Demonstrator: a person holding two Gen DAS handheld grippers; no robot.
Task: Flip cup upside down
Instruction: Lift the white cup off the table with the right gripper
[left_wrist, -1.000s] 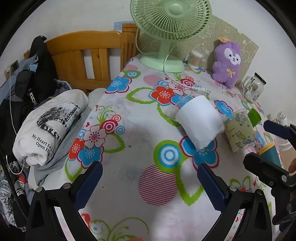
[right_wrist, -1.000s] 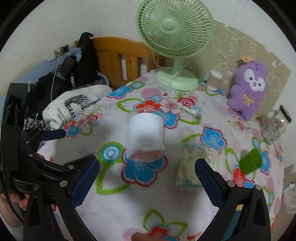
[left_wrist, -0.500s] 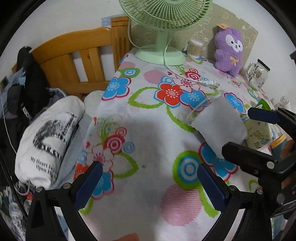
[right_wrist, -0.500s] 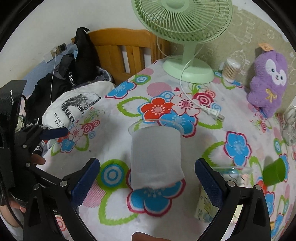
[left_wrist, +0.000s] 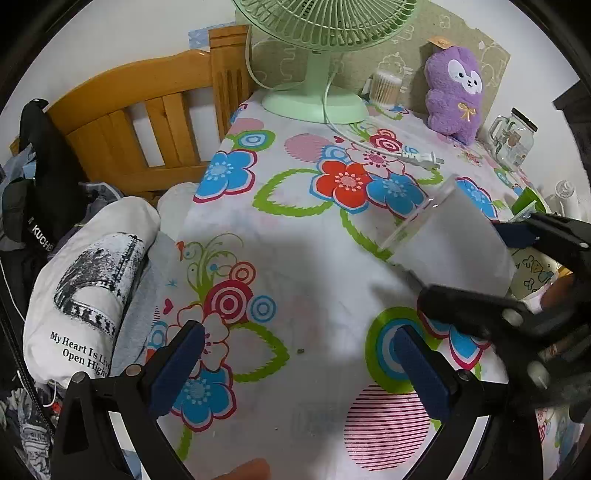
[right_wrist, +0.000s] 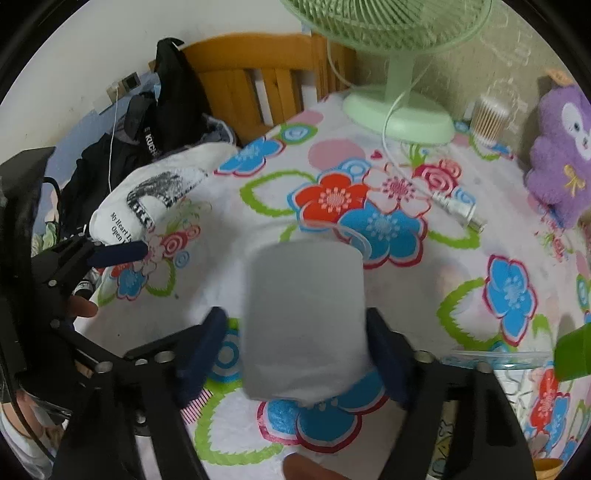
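Surface with white floral-print cloth (left_wrist: 280, 266), runs back to the wall. Wooden slatted headboard (left_wrist: 147, 125) off its far left edge, folded white printed T-shirt (left_wrist: 92, 280) on the clothes pile below it. Pale green desk fan (left_wrist: 314, 99) at the far edge, its white cord and plug (left_wrist: 421, 158) lying across the cloth. Purple plush toy (left_wrist: 454, 92) right of the fan.

White frosted plastic cup (right_wrist: 306, 325) right of centre, tipped, clear rim (left_wrist: 417, 214) pointing toward the fan. Right gripper (right_wrist: 299, 354): jaws narrowed to the cup's width, a blue pad against each side of the cup body near its base. Left gripper (left_wrist: 299, 365): jaws wide apart, nothing between them, over bare cloth left of the cup.
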